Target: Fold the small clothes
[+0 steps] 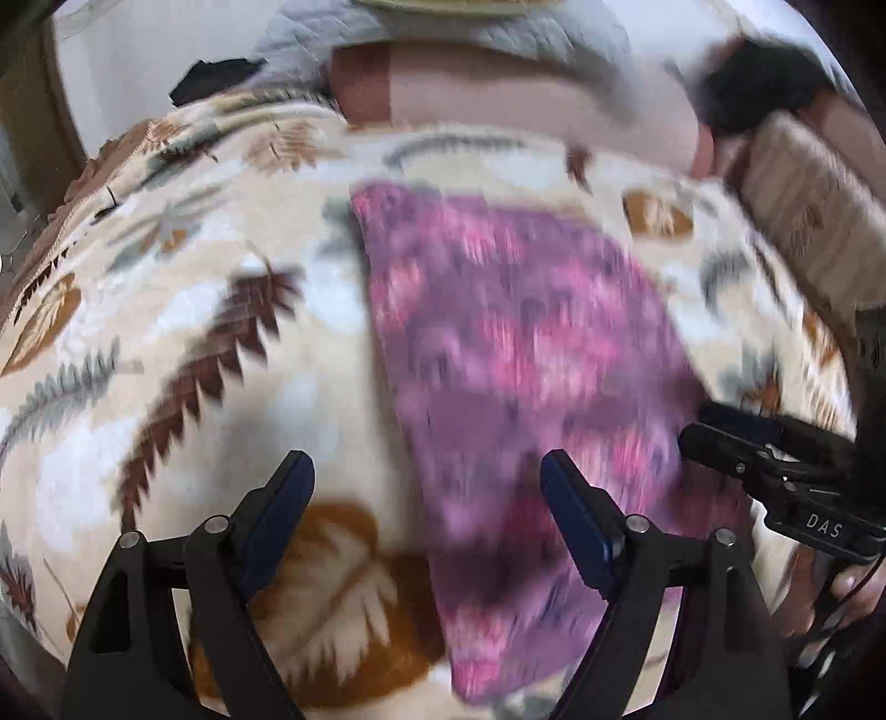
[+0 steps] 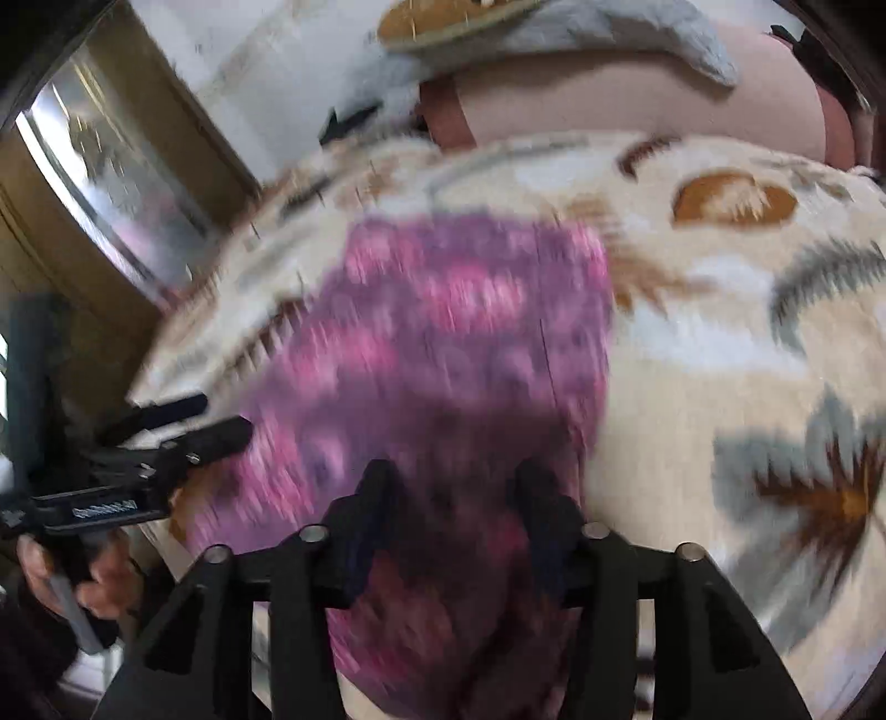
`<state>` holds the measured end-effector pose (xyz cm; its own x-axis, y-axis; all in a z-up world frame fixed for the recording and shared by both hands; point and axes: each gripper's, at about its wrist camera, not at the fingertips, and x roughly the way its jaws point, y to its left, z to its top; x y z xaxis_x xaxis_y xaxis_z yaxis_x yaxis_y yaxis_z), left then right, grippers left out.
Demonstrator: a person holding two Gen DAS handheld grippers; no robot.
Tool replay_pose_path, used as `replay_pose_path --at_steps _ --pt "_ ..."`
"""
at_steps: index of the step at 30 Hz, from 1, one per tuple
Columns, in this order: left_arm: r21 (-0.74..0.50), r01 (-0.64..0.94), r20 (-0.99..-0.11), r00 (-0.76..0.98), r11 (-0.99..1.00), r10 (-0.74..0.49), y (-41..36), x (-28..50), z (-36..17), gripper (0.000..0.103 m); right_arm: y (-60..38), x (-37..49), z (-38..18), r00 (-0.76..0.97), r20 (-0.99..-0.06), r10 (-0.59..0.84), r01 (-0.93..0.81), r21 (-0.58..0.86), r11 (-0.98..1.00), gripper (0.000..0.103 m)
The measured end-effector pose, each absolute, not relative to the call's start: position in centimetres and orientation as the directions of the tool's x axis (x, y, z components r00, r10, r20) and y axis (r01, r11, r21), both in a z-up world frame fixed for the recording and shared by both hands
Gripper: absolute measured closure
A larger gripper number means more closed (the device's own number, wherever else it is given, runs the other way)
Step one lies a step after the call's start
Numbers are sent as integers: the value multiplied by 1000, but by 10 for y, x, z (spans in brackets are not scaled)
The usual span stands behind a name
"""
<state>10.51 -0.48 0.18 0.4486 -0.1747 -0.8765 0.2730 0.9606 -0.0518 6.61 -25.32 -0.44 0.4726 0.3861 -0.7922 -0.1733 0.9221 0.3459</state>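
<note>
A purple and pink patterned garment (image 1: 515,332) lies flat on a cream blanket (image 1: 183,277) printed with leaves. Both views are blurred. My left gripper (image 1: 426,465) stands wide open over the garment's near left edge, its right finger (image 1: 576,509) above the cloth and its left finger above bare blanket. It also shows at the left of the right wrist view, as the left gripper (image 2: 221,415). My right gripper (image 2: 455,471) hangs over the near end of the garment (image 2: 443,332), jaws apart, cloth showing between them, no grip visible. It enters the left wrist view as the right gripper (image 1: 700,426).
A pink pillow (image 1: 526,94) and a grey quilted cloth (image 1: 498,33) lie beyond the blanket. A dark object (image 1: 758,77) sits at the far right. A wooden frame with glass (image 2: 122,166) stands to the left. A hand (image 2: 99,587) holds the left gripper's handle.
</note>
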Motion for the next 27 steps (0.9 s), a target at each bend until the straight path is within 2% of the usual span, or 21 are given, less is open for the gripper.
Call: replay_pose_path --at_steps 3,5,6,7,8,10,14,18,22,27 --pt "-26 274 -917 376 961 -132 -7 98 -33 16 -244 61 -4 514 -807 291 -196 220 956 53" --pt "-59 247 -900 406 967 -159 2 89 -28 17 -240 59 0 499 -836 229 -180 158 971 53" --pt "-60 248 -904 396 967 -157 4 88 -26 17 -240 58 2 490 -846 210 -167 145 975 48" --pt "-58 250 -907 391 966 -156 6 85 -23 17 -242 56 2 476 -859 187 -149 130 980 36" --pt "-44 249 -904 402 967 -145 9 83 -18 17 -244 56 0 458 -876 153 -126 106 986 31" --pt "-18 249 -894 429 968 -127 14 76 -9 17 -255 50 -3 432 -897 95 -70 72 995 30" --pt "17 237 -873 477 971 -101 23 56 2 17 -271 33 10 442 -895 64 -18 63 998 26" --pt "80 224 -842 537 971 -54 21 34 6 17 -271 15 23 451 -892 -43 -12 -54 998 12" --pt "135 233 -823 567 963 -22 14 24 7 17 -268 -5 38 503 -863 -54 -30 -80 996 3" --pt "145 245 -823 568 959 -21 5 15 8 17 -272 -18 48 539 -838 -88 -5 -107 994 2"
